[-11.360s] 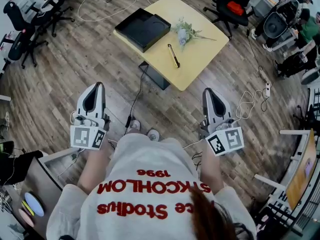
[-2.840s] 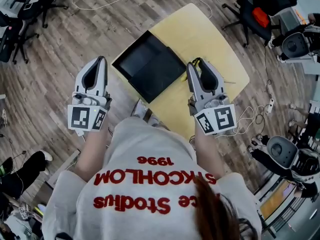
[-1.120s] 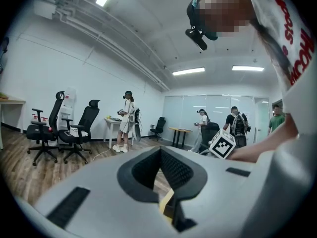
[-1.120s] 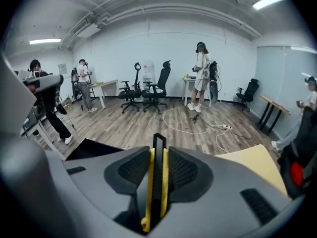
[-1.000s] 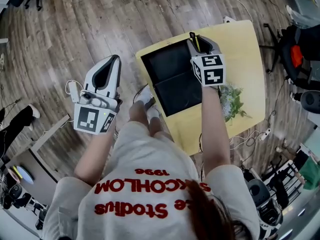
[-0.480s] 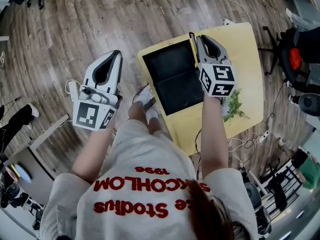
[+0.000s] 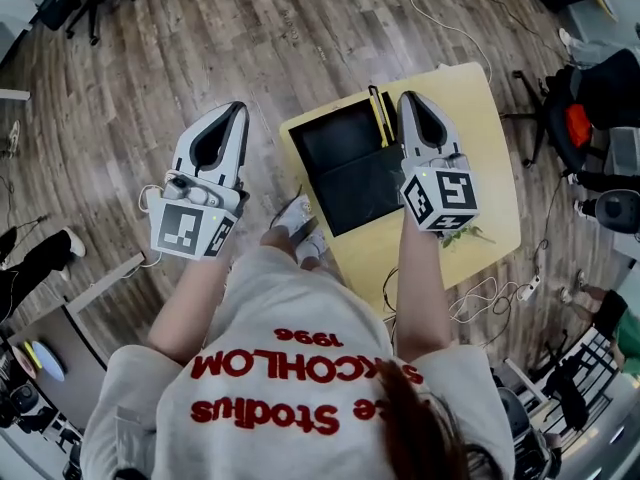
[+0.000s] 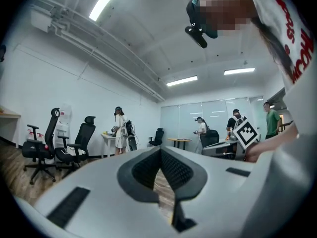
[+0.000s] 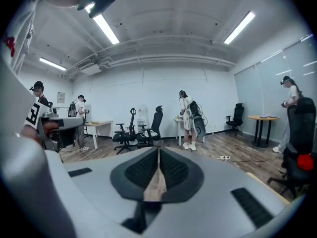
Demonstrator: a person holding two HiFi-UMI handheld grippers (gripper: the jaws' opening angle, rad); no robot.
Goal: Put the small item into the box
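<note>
Pen [image 7: 377,118] lies just left of the right gripper's [image 7: 411,98] just-closed, empty jaws; whether inside the box [image 7: 335,148] is unclear. Left gripper [image 7: 237,109] pinched together, empty. A second ago the pen stood at the right jaws' tips.

The black box [image 7: 345,163] fills the left part of the yellow table [image 7: 490,148], running from near the far-left corner down toward the near edge; its top is open, so the way in is from above. A slim yellow-and-black stick [image 7: 378,116] lies along the box's right wall near the far edge, narrowing the strip there. A sprig of greenery [image 7: 464,235] sits by the near edge. Toward the right edge and far-right corner the tabletop is bare. Left of the table the wooden floor [image 7: 150,78] is open. Beyond the right edge stands an office chair [image 7: 585,118], and cables [image 7: 470,298] trail below the near edge.
</note>
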